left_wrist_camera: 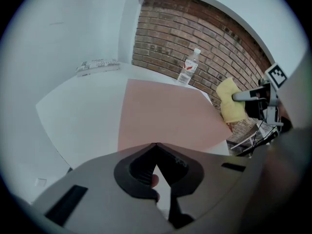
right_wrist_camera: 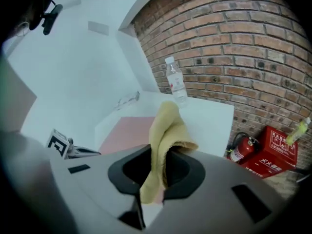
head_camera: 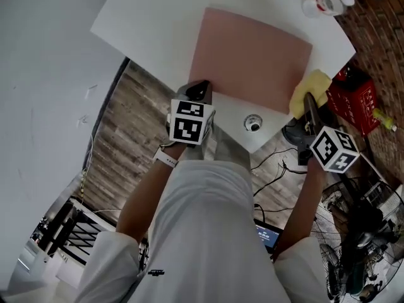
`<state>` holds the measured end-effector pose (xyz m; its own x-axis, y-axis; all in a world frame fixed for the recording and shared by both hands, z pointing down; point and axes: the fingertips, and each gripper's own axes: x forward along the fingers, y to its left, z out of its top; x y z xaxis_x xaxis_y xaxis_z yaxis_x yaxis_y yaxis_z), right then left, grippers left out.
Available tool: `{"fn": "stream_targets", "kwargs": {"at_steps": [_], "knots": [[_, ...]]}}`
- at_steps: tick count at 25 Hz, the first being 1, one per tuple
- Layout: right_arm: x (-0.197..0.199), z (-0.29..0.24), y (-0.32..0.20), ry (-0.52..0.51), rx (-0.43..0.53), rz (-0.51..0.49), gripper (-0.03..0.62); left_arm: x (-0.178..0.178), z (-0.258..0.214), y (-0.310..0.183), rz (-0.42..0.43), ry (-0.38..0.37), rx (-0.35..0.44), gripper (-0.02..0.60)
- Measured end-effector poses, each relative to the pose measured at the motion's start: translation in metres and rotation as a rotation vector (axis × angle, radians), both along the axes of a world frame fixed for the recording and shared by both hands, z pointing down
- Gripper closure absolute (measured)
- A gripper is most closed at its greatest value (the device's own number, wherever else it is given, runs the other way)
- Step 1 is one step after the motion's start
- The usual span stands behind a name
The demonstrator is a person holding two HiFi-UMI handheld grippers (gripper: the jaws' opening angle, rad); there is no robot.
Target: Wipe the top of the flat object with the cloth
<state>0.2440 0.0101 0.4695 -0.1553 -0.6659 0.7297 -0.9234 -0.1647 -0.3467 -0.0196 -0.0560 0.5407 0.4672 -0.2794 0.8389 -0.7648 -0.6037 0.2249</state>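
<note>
- The pink flat mat (head_camera: 252,59) is lying across the middle of the white table (head_camera: 145,24), its top bare.
- I am holding the yellow cloth (right_wrist_camera: 163,130) bunched in my right gripper (right_wrist_camera: 163,147), the jaws clamped on its folds, by the mat's near right corner. I cannot tell whether it is touching.
- My left gripper (left_wrist_camera: 156,145) is sitting at the mat's near left edge, its jaws pinched tip to tip with nothing between them.
- A plastic water bottle (head_camera: 328,3) is standing at the table's far corner, against a brick wall.
- A red fire extinguisher (right_wrist_camera: 242,150) is resting on the floor beside the table.
</note>
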Motion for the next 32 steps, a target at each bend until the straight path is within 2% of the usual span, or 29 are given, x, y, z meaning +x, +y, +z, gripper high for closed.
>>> {"fn": "stream_targets", "kwargs": {"at_steps": [5,11,16,24,29,32], "knots": [[-0.045,-0.013,-0.045,-0.059,0.073,-0.116,0.533,0.001,-0.001,0.0,-0.003,0.004,0.005,0.568],[-0.11,-0.023,-0.093,-0.143,0.133,-0.235,0.533,0.001,-0.002,-0.001,-0.055,0.037,-0.026,0.568],[-0.161,-0.022,-0.123,-0.164,0.165,-0.361,0.533,0.002,-0.001,-0.001,-0.071,0.046,-0.021,0.568],[-0.213,0.006,-0.16,-0.257,0.122,-0.446,0.533,0.0,0.0,-0.003,-0.107,0.097,-0.084,0.568],[-0.237,0.018,-0.172,-0.378,0.09,-0.435,0.531,-0.001,-0.002,-0.002,-0.062,0.063,-0.033,0.568],[-0.241,0.037,-0.173,-0.35,0.045,-0.442,0.531,0.0,-0.002,-0.001,-0.037,0.032,-0.001,0.568]]}}
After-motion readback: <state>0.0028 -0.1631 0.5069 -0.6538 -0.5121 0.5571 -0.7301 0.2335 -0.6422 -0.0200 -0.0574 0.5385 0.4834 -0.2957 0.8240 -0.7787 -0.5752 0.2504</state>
